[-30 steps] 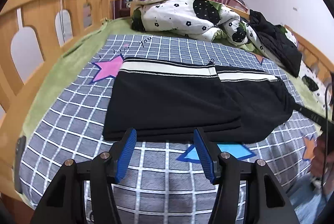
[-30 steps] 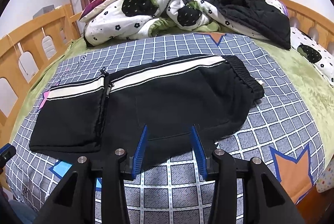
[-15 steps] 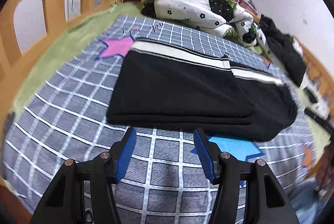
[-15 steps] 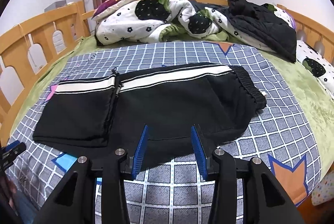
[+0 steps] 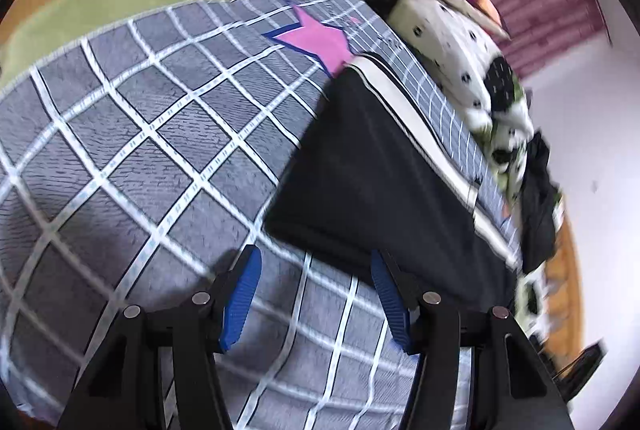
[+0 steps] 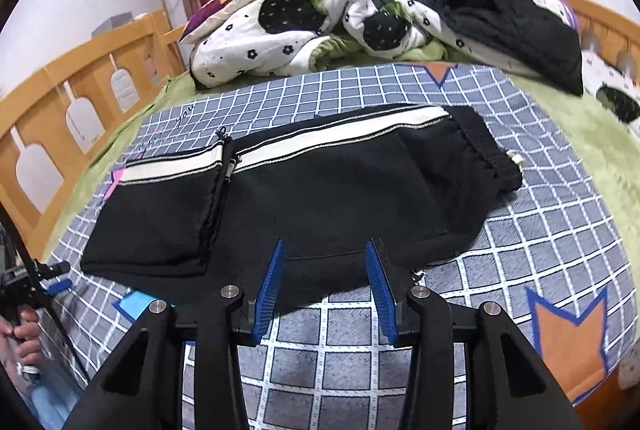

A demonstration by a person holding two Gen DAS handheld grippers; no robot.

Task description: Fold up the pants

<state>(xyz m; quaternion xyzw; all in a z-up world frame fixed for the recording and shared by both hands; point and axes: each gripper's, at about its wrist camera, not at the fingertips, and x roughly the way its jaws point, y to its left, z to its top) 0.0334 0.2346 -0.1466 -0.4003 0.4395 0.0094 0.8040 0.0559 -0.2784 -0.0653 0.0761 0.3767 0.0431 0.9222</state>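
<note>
Black pants (image 6: 320,185) with a white side stripe lie flat on the grey checked bedspread (image 6: 340,362), legs folded over at the left, waistband at the right. My right gripper (image 6: 325,286) is open and empty, just above the pants' near edge. My left gripper (image 5: 316,294) is open and empty, low over the bedspread beside the folded left end of the pants (image 5: 380,181). The left gripper also shows in the right wrist view (image 6: 44,274) at the far left, held by a hand.
A crumpled white flowered quilt (image 6: 304,29), a pillow (image 6: 228,3) and a black garment (image 6: 508,25) lie at the head of the bed. A wooden rail (image 6: 68,97) runs along the left side. A pink star (image 5: 320,41) is printed near the pants' corner.
My left gripper has swung left and dropped low toward the bedspread, tilting its view. My right gripper has stayed almost still. The pants have not moved.
</note>
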